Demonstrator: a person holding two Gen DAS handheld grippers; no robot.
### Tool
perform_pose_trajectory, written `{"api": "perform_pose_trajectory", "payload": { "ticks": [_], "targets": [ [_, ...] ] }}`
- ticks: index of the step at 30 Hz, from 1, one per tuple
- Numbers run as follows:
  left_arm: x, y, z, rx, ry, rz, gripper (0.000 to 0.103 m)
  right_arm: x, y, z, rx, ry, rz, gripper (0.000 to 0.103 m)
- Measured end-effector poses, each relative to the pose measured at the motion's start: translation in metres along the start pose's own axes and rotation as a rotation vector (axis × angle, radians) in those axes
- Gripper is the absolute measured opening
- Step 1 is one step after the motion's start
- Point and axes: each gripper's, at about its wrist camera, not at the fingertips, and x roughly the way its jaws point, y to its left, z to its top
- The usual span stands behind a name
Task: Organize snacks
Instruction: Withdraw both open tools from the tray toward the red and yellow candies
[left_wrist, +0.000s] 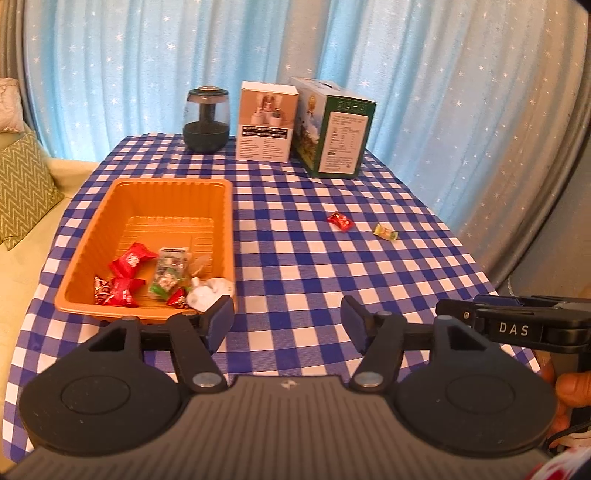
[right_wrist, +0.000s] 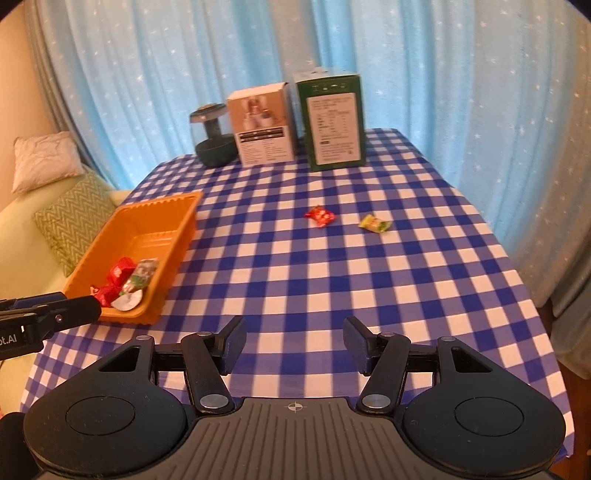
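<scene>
Both our claws, left and right, agape, empty. Tray part-filled; red candy, yellow candy loose on counter. We reckon next: reach, pinch red.

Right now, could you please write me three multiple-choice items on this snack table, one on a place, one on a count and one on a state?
1. Where does the orange tray sit relative to the two loose candies?
A. to their left
B. to their right
C. behind them, by the curtain

2. How many wrapped candies lie loose on the checked tablecloth outside the tray?
A. none
B. two
C. five

3. In what state is the right hand-held gripper?
A. shut on a candy
B. open and empty
C. shut on the tray's rim

Answers: 1 A, the tray is at the cloth's left side; 2 B, a red candy and a yellow-green candy; 3 B, only cloth shows between its fingers.
</scene>
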Motion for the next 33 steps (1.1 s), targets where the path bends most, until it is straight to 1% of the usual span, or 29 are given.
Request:
{"api": "perform_pose_trajectory", "payload": {
  "ticks": [8, 18, 26, 33],
  "targets": [
    [0.011, -0.012, 0.005, 0.015, 0.004, -0.028, 0.063, -0.005, -0.02, -0.002, 0.028, -0.015, -0.043, 0.059],
    [0.034, -0.036, 0.019, 0.056, 0.006, -0.065, 0.066, -0.002, -0.042, 0.009, 0.05, -0.038, -0.091, 0.059],
    [0.056, -0.048, 0.03, 0.075, 0.014, -0.08, 0.068, 0.011, -0.055, 0.021, 0.037, -0.047, -0.105, 0.059],
    [0.084, -0.055, 0.04, 0.083, 0.029, -0.083, 0.069, 0.033, -0.069, 0.035, 0.013, -0.044, -0.114, 0.059]
  ]
}}
